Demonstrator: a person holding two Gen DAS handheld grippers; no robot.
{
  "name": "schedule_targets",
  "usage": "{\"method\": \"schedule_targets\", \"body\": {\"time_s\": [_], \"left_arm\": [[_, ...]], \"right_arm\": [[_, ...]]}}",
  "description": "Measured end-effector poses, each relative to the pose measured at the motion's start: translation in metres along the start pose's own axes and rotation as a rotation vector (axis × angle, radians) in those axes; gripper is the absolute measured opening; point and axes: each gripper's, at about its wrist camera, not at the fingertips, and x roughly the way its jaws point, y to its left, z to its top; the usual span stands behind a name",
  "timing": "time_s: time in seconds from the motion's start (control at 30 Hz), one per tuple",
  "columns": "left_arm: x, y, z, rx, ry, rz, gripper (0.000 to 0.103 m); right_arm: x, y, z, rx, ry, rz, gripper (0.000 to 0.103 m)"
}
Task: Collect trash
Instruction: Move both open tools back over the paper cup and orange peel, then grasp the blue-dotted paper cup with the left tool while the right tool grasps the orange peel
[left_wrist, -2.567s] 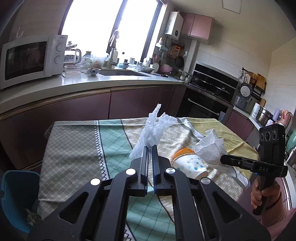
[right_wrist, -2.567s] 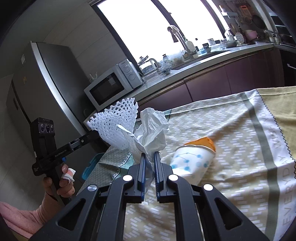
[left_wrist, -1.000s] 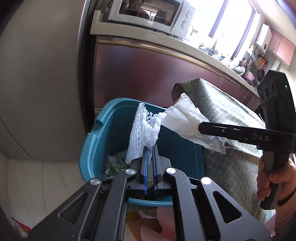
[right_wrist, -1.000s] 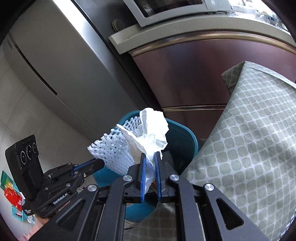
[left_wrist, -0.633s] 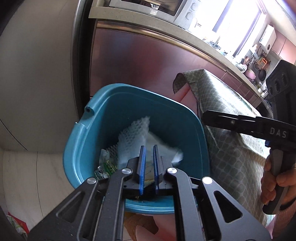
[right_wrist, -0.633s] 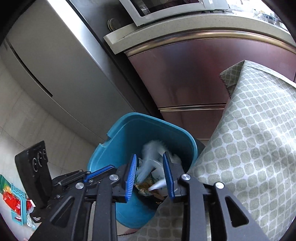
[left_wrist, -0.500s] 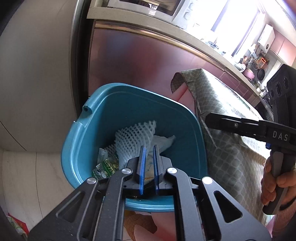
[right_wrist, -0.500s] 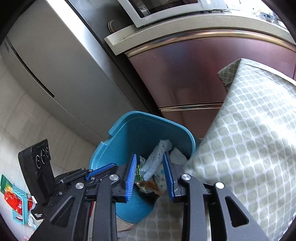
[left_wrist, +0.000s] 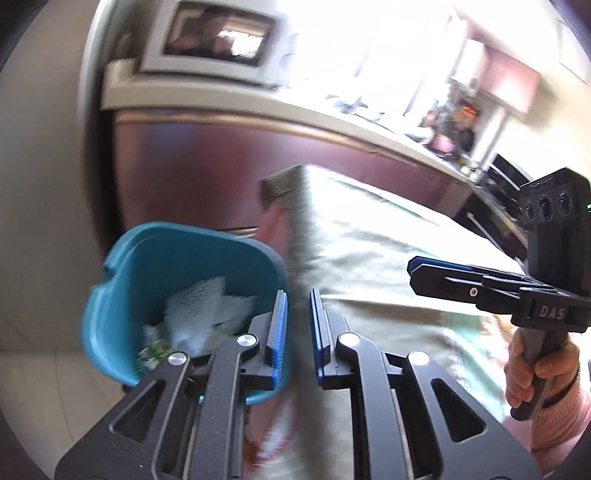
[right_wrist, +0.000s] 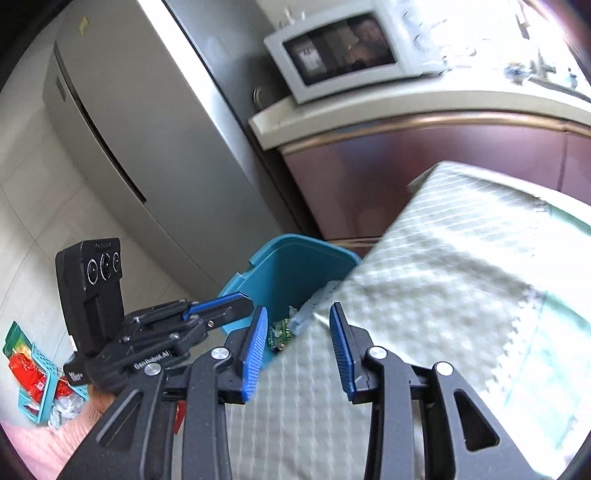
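Observation:
A teal trash bin (left_wrist: 122, 295) stands on the floor beside the table's corner. Inside it lie the white foam net (left_wrist: 195, 306) and the crumpled tissue (left_wrist: 236, 310), over some green wrappers. My left gripper (left_wrist: 297, 325) hovers above the bin's right rim, its jaws opening with nothing between them. In the right wrist view the bin (right_wrist: 291, 273) shows partly behind the table edge. My right gripper (right_wrist: 297, 341) hangs over that edge, jaws opening and empty. Each gripper appears in the other's view: the right gripper (left_wrist: 415, 271), the left gripper (right_wrist: 236, 304).
A patterned cloth covers the table (right_wrist: 461, 295) right of the bin. Behind stand maroon cabinets (left_wrist: 207, 173), a counter with a microwave (right_wrist: 343, 48) and a grey fridge (right_wrist: 147, 129). A small teal basket with red packets (right_wrist: 29, 373) sits on the floor at left.
The foam net and the tissue dropped from the grippers into the bin. Both grippers opened, then lifted and swung right toward the table.

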Motion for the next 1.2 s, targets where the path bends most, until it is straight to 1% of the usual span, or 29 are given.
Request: {"method": "schedule_targets", "body": {"time_s": [0.07, 0.13, 0.27, 0.33, 0.43, 0.53, 0.63, 0.77, 0.87, 0.97, 1.07, 1.2], "left_arm": [[-0.006, -0.021, 0.001, 0.030, -0.010, -0.038, 0.017], [-0.007, -0.043, 0.001, 0.054, -0.012, -0.085, 0.018], [0.000, -0.095, -0.004, 0.112, 0.012, -0.184, 0.020], [0.007, -0.122, -0.010, 0.144, 0.033, -0.233, 0.020], [0.021, -0.160, -0.019, 0.178, 0.078, -0.307, 0.021], [0.036, -0.196, -0.028, 0.208, 0.128, -0.366, 0.021], [0.051, -0.226, -0.037, 0.239, 0.168, -0.404, 0.021], [0.073, -0.258, -0.046, 0.263, 0.218, -0.440, 0.024], [0.087, -0.275, -0.051, 0.273, 0.249, -0.449, 0.024], [0.098, -0.285, -0.053, 0.268, 0.271, -0.451, 0.025], [0.108, -0.291, -0.053, 0.258, 0.286, -0.447, 0.025], [0.115, -0.292, -0.054, 0.250, 0.300, -0.446, 0.025]], "right_arm": [[-0.027, -0.008, -0.009, 0.004, -0.037, -0.019, 0.034], [-0.054, -0.020, -0.019, 0.022, -0.064, -0.044, 0.034], [-0.107, -0.049, -0.041, 0.077, -0.131, -0.124, 0.034], [-0.131, -0.064, -0.054, 0.110, -0.158, -0.179, 0.035], [-0.170, -0.098, -0.077, 0.188, -0.197, -0.258, 0.035], [-0.196, -0.128, -0.096, 0.265, -0.223, -0.338, 0.035], [-0.214, -0.158, -0.111, 0.326, -0.240, -0.394, 0.035], [-0.226, -0.192, -0.123, 0.392, -0.254, -0.411, 0.035], [-0.228, -0.212, -0.127, 0.423, -0.257, -0.396, 0.035], [-0.226, -0.227, -0.128, 0.448, -0.268, -0.363, 0.035], [-0.222, -0.235, -0.128, 0.456, -0.271, -0.331, 0.035], [-0.219, -0.234, -0.129, 0.437, -0.259, -0.292, 0.037]]}}
